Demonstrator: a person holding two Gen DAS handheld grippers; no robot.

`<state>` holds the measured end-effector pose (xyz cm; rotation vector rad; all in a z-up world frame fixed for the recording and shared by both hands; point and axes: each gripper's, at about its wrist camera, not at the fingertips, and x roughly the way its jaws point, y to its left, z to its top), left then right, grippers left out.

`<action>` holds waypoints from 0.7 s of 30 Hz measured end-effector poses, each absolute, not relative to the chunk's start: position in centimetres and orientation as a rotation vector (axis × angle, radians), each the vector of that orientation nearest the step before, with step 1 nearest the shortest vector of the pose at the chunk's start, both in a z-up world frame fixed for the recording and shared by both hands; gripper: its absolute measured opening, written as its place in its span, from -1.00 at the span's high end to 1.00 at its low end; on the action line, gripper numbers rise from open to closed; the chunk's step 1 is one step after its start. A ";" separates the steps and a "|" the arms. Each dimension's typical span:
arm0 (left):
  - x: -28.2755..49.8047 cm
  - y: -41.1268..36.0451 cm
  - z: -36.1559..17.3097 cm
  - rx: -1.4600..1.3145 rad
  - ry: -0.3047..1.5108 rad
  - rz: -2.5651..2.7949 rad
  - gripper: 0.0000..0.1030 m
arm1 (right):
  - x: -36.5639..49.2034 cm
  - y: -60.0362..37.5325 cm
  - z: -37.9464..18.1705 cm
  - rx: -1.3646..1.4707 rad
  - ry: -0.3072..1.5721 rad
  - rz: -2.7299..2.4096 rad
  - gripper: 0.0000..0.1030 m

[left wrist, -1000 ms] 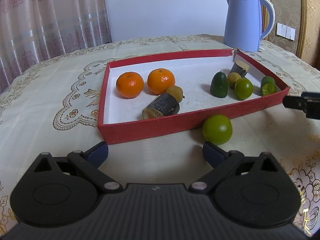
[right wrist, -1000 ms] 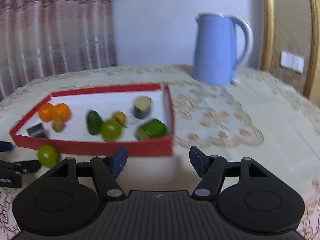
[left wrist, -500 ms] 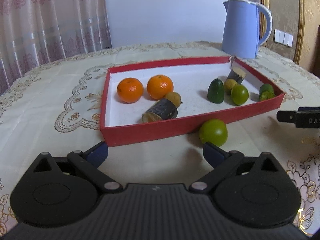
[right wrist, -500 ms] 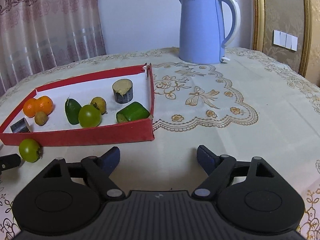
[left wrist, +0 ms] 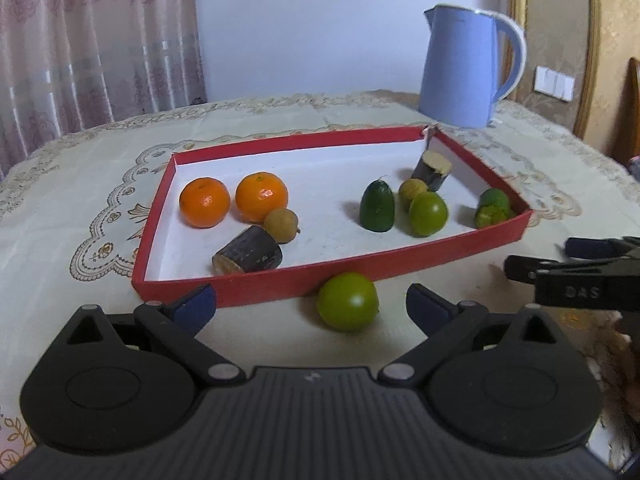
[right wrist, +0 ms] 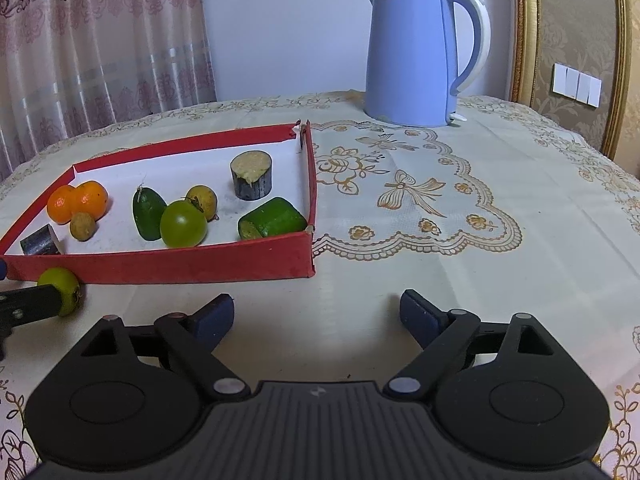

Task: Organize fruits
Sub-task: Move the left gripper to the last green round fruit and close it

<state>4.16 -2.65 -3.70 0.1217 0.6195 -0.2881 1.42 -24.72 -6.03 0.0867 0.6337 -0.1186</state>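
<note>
We've got one green fruit (left wrist: 347, 301) sitting on the tablecloth at lower centre of the left view, just outside the red tray (left wrist: 400, 266) – the rest are already inside. Left gripper (left wrist: 311, 304) is spread wide, nothing between the fingers. Right gripper (right wrist: 316, 314) has just been opening and holds nothing either. Our worry: the fruit's round, so a nudge could roll it off. Readable text – "DAS" on the right gripper's side, faint "Midea" on the blue kettle (right wrist: 416, 56).

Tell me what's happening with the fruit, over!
Both hand-held grippers open, empty: left, right just widened. One green fruit outside red tray, against its wall. Nothing blocking.
</note>
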 end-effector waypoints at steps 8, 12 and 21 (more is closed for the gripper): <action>5.2 -3.5 -4.3 0.134 0.645 -0.255 -0.94 | 1.4 -24.7 -6.0 0.091 0.633 -0.116 -0.77; 5.3 -3.6 -4.5 0.133 0.652 -0.243 -0.86 | 1.4 -24.7 -6.0 0.093 0.632 -0.115 -0.77; 5.6 -3.5 -5.0 0.109 0.698 -0.257 -0.43 | 1.4 -24.8 -6.0 0.094 0.632 -0.114 -0.77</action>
